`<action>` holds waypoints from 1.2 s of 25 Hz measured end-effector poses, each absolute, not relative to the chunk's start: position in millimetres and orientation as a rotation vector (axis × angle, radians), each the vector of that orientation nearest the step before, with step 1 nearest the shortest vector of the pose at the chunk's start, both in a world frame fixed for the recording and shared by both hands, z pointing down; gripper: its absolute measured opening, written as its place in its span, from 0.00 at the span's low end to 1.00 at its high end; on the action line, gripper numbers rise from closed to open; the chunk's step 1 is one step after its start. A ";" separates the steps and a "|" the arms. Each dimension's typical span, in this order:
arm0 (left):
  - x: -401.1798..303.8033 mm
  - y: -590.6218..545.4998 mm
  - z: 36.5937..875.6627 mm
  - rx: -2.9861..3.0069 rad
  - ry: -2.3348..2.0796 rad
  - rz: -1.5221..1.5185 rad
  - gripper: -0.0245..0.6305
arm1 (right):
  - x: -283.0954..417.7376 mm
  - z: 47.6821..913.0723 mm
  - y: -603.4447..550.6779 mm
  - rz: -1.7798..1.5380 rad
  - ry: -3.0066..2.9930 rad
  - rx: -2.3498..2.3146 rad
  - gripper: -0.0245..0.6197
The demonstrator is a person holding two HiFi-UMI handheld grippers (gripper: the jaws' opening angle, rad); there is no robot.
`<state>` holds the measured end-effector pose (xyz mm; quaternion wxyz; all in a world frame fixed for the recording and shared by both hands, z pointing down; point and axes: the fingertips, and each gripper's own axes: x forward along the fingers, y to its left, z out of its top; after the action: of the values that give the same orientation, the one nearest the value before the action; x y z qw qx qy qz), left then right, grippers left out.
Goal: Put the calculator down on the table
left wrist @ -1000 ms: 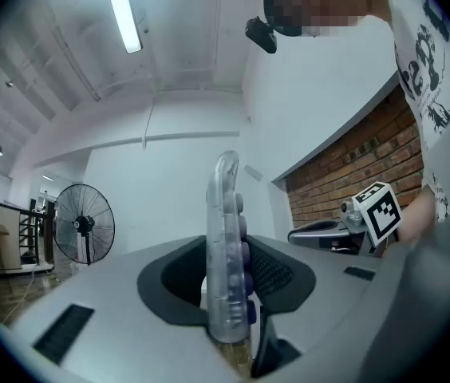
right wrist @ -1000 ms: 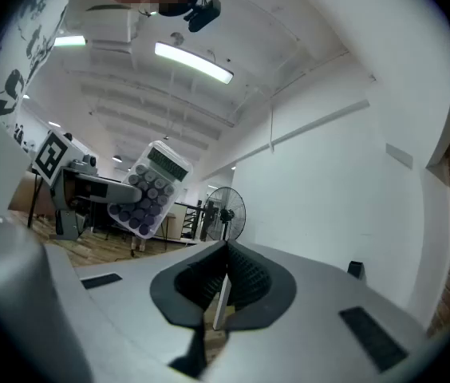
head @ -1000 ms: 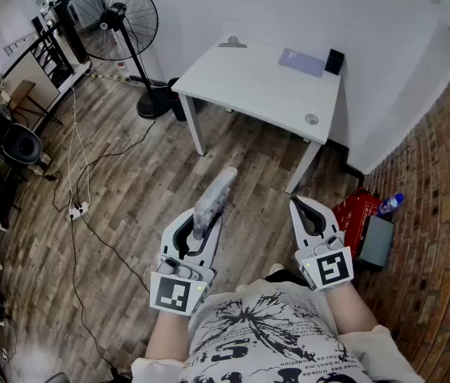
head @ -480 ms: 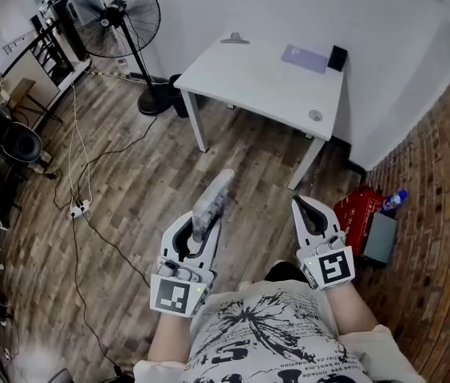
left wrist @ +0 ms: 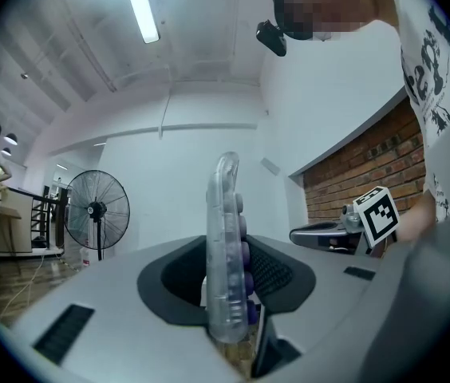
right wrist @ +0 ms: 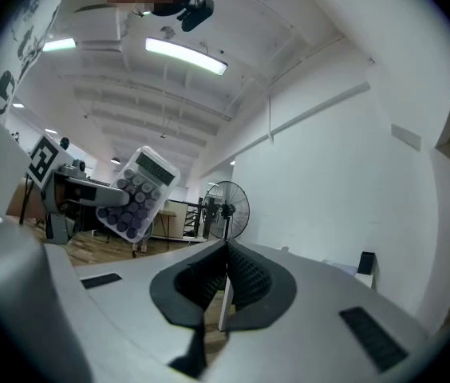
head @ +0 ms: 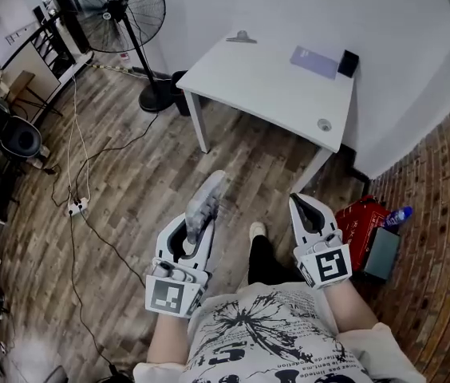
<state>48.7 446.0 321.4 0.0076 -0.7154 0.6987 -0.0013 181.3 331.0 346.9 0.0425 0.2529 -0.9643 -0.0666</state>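
Note:
A clear calculator with purple keys stands on edge between the jaws of my left gripper, which is shut on its lower end; most of it sticks out ahead. In the left gripper view the calculator rises upright between the dark pads. From the right gripper view the calculator shows its keys and display at the left. My right gripper is shut, tips together, with nothing in it. The white table stands ahead, well beyond both grippers.
On the table lie a purple pad, a black box and a clip. A standing fan is at the left, cables run over the wooden floor, and a red case with a bottle sits by the brick wall.
Both grippers have moved forward toward the table with the person's step; a foot now shows between them. The calculator stays in the left gripper's grip.

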 end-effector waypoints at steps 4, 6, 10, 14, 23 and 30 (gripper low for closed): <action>20.8 399.5 320.5 -2.205 2.226 -0.015 0.26 | 146.0 352.4 276.2 -0.156 -2.972 0.739 0.06; 4.2 370.2 319.2 -2.191 2.246 -0.015 0.26 | 125.4 351.3 243.5 -0.149 -2.986 0.714 0.06; -25.5 295.2 317.9 -2.185 2.279 0.023 0.26 | 90.5 346.6 165.8 -0.189 -2.993 0.660 0.06; -48.6 217.3 317.8 -2.193 2.264 0.013 0.26 | 68.7 342.1 86.5 -0.217 -2.977 0.665 0.06; -74.6 89.9 335.6 -2.295 2.237 0.028 0.26 | 48.8 359.1 -30.9 -0.161 -2.924 0.735 0.06; -106.6 2.6 353.2 -2.419 2.146 -0.022 0.26 | 30.5 373.8 -102.5 -0.135 -2.873 0.866 0.06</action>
<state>-106.6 2.6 353.2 -0.0462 -0.7472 0.6629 -0.0069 30.5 -102.5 373.8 0.0690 0.2876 -0.9542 -0.0449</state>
